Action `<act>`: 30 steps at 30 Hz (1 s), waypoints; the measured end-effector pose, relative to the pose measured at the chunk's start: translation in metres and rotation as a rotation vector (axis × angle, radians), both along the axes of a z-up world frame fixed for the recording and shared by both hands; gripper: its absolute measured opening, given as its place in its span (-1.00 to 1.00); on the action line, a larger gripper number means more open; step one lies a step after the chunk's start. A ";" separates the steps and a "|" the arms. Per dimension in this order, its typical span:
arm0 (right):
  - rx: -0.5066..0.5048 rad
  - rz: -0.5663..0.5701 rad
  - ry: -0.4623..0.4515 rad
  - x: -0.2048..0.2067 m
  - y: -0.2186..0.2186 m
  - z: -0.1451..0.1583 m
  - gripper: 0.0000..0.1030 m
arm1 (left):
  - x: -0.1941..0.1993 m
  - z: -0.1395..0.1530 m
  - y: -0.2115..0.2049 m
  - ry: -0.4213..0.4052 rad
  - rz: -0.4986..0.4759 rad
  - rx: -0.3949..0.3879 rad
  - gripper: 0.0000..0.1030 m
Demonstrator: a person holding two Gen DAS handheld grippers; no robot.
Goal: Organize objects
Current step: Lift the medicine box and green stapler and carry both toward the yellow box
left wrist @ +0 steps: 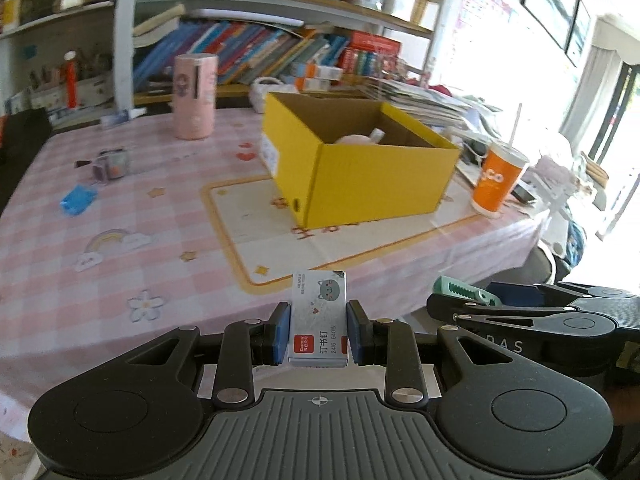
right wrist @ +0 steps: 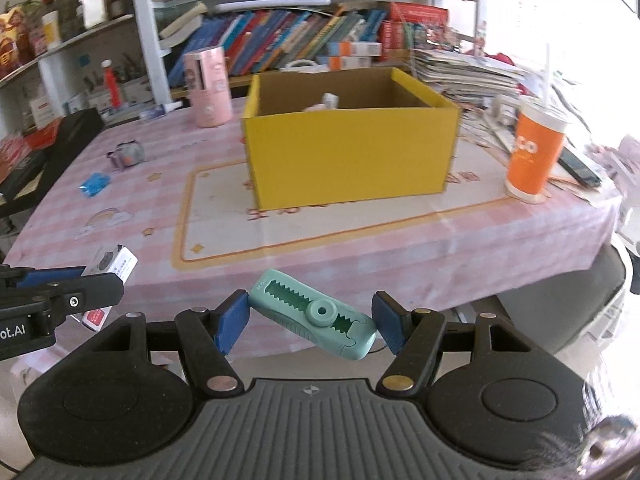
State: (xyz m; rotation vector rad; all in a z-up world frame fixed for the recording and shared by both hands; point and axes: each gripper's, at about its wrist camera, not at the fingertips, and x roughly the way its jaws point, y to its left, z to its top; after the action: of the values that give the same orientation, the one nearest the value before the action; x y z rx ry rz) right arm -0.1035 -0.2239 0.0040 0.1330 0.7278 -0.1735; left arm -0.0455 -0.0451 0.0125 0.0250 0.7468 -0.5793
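My left gripper [left wrist: 318, 330] is shut on a small grey box of staples [left wrist: 319, 312], held above the table's near edge. My right gripper [right wrist: 312, 320] is shut on a mint-green utility knife [right wrist: 314, 316], lying slanted between the blue pads. The green knife also shows in the left wrist view [left wrist: 466, 294], the staples box in the right wrist view [right wrist: 114, 264]. An open yellow cardboard box [right wrist: 348, 156] stands mid-table beyond both grippers, with a pale object inside [right wrist: 324, 104].
The pink checked tablecloth [right wrist: 120, 184] carries a pink cylinder [right wrist: 208, 86], a small grey-purple gadget [right wrist: 128, 154], a blue packet [right wrist: 95, 184] and an orange cup with a straw [right wrist: 534, 152]. Stacked papers [right wrist: 460, 72] and bookshelves stand behind.
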 end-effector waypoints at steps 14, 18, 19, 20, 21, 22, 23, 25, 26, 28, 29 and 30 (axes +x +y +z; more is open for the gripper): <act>0.018 -0.046 -0.009 0.009 -0.042 0.006 0.26 | 0.015 0.010 -0.039 -0.024 -0.029 0.012 -0.46; 0.020 -0.048 -0.015 0.018 -0.052 0.008 0.26 | 0.023 0.014 -0.048 -0.037 -0.027 0.010 -0.46; 0.020 -0.048 -0.016 0.020 -0.055 0.009 0.26 | 0.026 0.015 -0.050 -0.040 -0.026 0.006 -0.46; 0.020 -0.048 -0.017 0.022 -0.057 0.009 0.26 | 0.029 0.016 -0.052 -0.044 -0.024 0.000 -0.46; 0.020 -0.048 -0.019 0.025 -0.061 0.010 0.26 | 0.031 0.017 -0.054 -0.049 -0.022 -0.009 -0.46; 0.019 -0.048 -0.021 0.027 -0.064 0.011 0.26 | 0.034 0.020 -0.056 -0.058 -0.021 -0.019 -0.46; 0.017 -0.048 -0.026 0.031 -0.067 0.012 0.26 | 0.037 0.022 -0.059 -0.068 -0.020 -0.024 -0.46; 0.018 -0.049 -0.040 0.037 -0.075 0.015 0.26 | 0.044 0.028 -0.064 -0.092 -0.017 -0.033 -0.46; 0.019 -0.049 -0.048 0.040 -0.078 0.017 0.26 | 0.047 0.031 -0.067 -0.102 -0.014 -0.036 -0.46; 0.013 -0.049 -0.069 0.048 -0.087 0.023 0.26 | 0.056 0.037 -0.072 -0.122 -0.006 -0.046 -0.46; 0.010 -0.049 -0.082 0.052 -0.091 0.027 0.26 | 0.061 0.040 -0.074 -0.131 -0.003 -0.051 -0.46; 0.007 -0.048 -0.096 0.056 -0.095 0.030 0.26 | 0.066 0.043 -0.077 -0.139 0.001 -0.057 -0.46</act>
State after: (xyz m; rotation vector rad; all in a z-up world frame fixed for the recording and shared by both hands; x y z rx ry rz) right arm -0.0473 -0.3192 0.0342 0.1650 0.6300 -0.2092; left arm 0.0200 -0.1220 0.0554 0.0120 0.5950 -0.5916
